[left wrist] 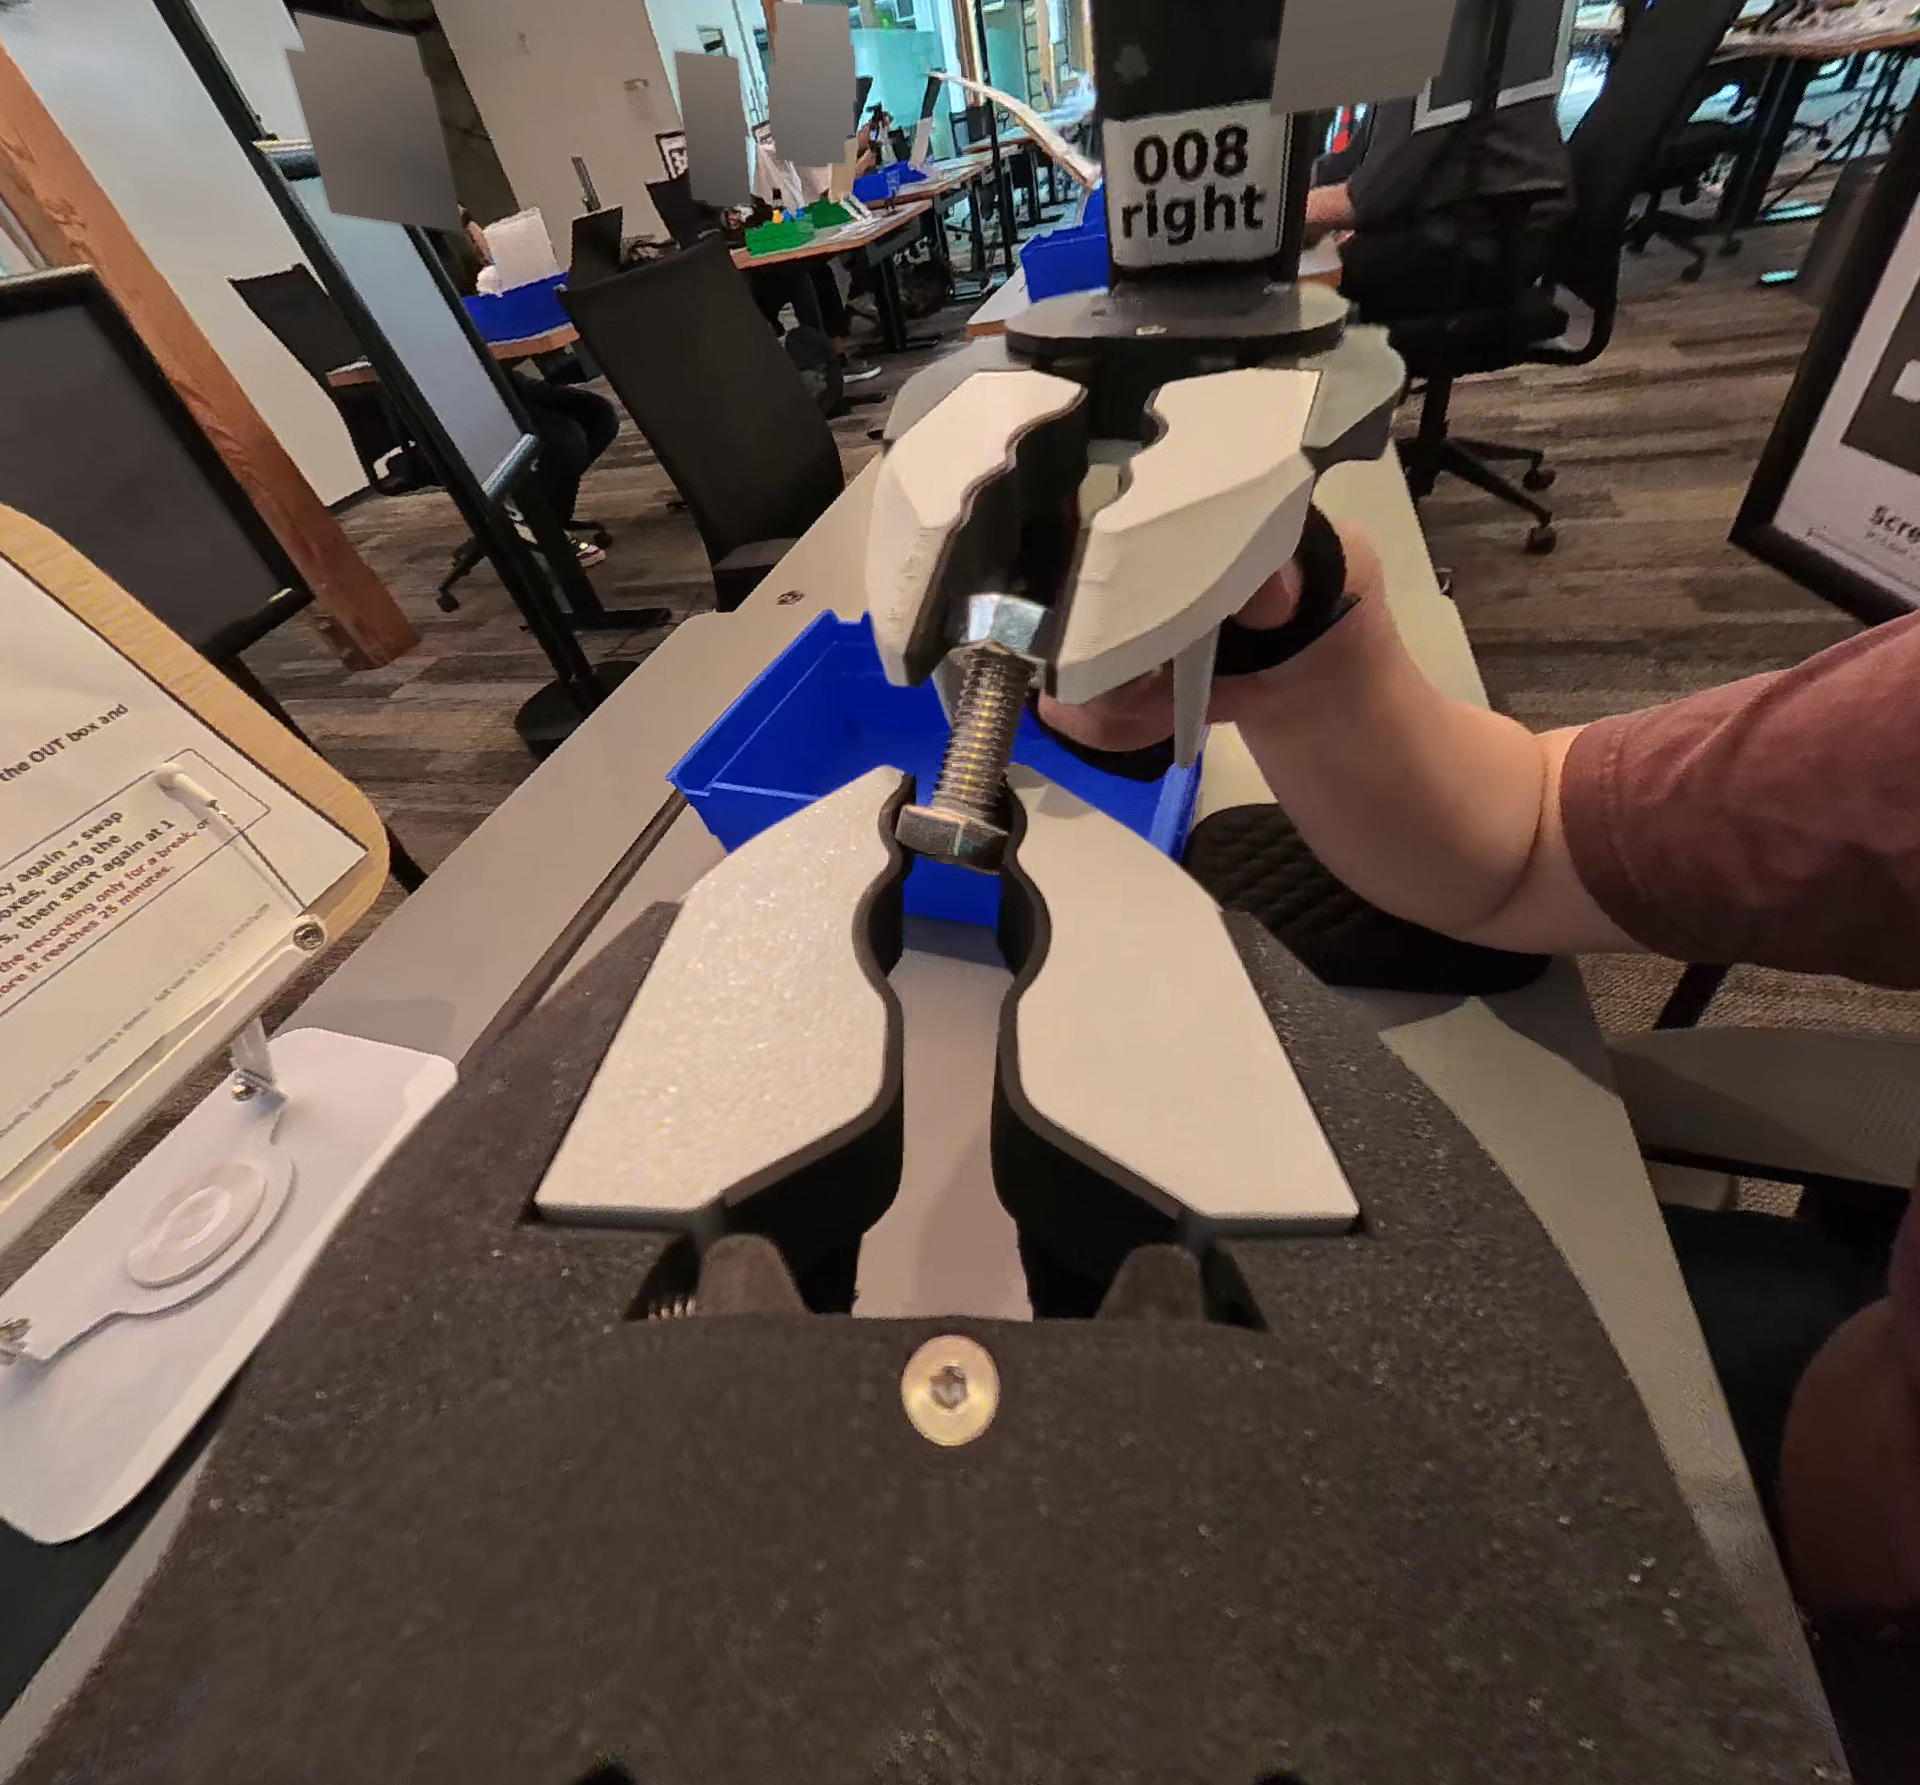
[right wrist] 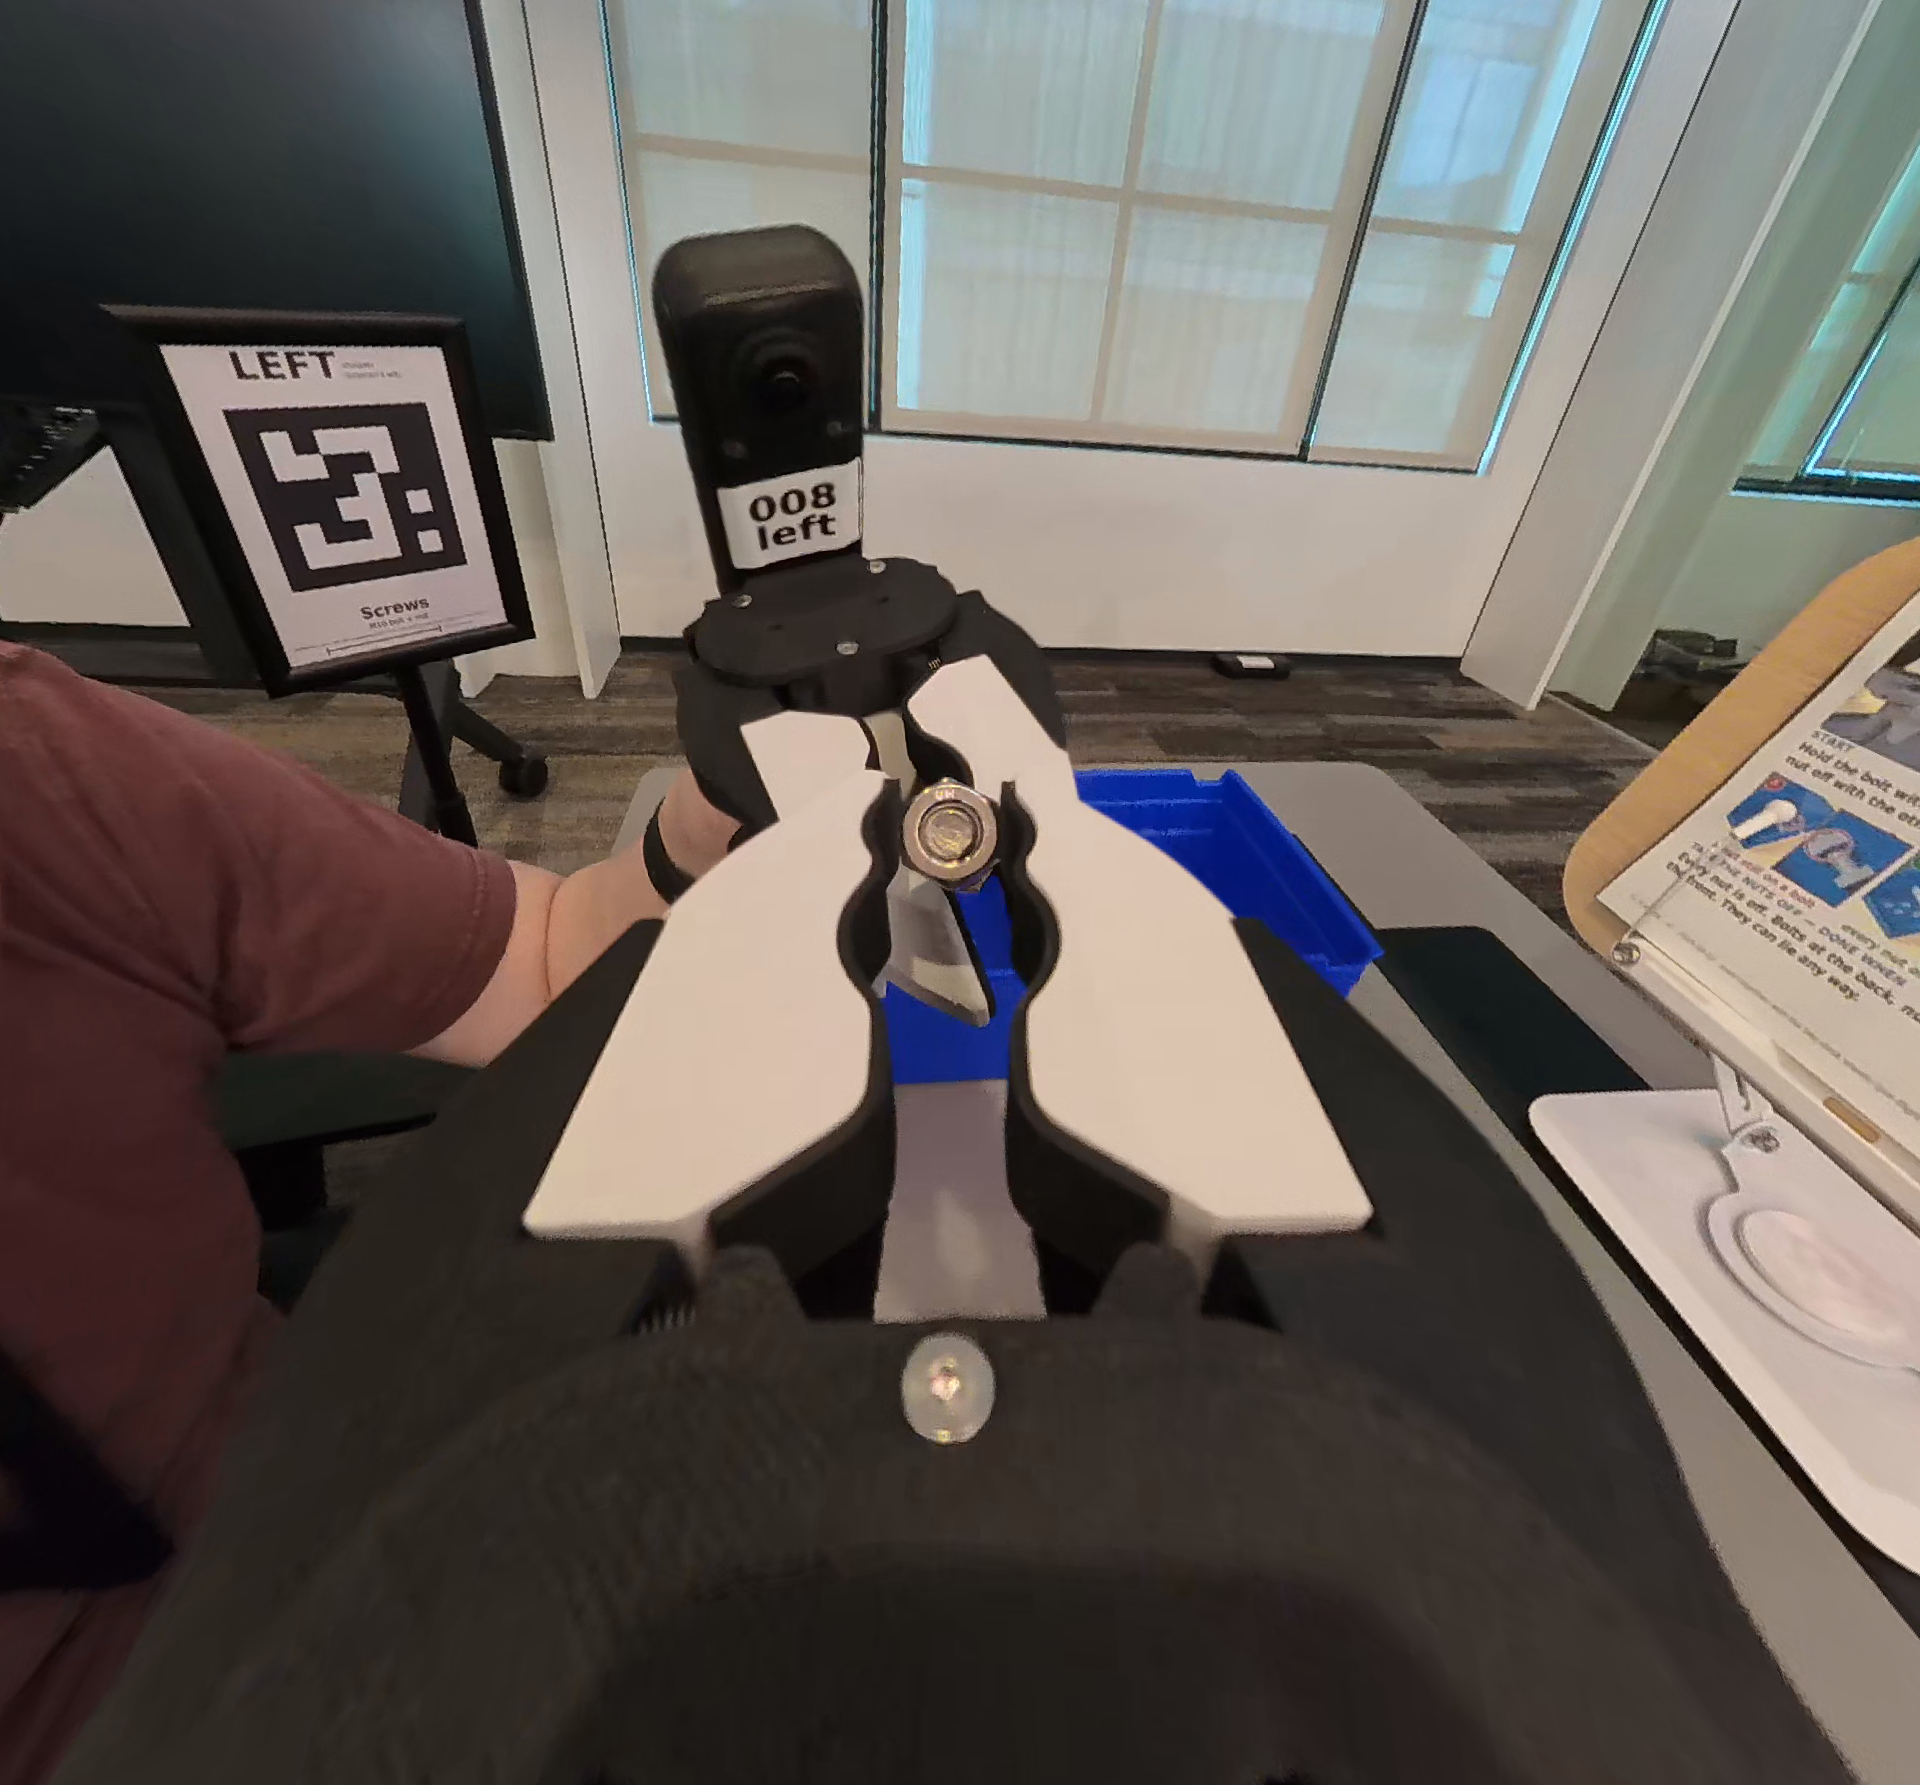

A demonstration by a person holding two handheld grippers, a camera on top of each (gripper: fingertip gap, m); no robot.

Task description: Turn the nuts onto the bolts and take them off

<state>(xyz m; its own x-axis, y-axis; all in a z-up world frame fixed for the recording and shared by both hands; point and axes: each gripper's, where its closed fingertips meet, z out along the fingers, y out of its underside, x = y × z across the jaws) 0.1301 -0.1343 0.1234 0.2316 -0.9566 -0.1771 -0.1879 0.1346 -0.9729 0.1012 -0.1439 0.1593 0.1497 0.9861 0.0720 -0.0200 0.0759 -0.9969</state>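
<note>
A steel bolt [left wrist: 977, 738] hangs in the air over a blue bin [left wrist: 790, 748], held between both grippers. My left gripper [left wrist: 956, 800] is shut on the bolt's hex head [left wrist: 954, 839]. My right gripper [left wrist: 987, 644] comes in from above and is shut on the hex nut [left wrist: 1006, 621] at the far end of the thread. In the right wrist view the nut [right wrist: 943, 833] shows end-on between my right gripper's [right wrist: 943, 800] tips, with the bolt's end in its middle. The left gripper [right wrist: 914, 748] faces it from behind.
The blue bin [right wrist: 1195, 831] stands on a grey table [left wrist: 520, 904]. An instruction sheet on a white stand [left wrist: 156, 852] is at the table's side and also shows in the right wrist view [right wrist: 1766, 852]. A black mat [left wrist: 1330, 894] lies by the bin. A framed sign [right wrist: 343, 499] stands beyond the table. My two grippers' fingertips are within a few centimetres of each other.
</note>
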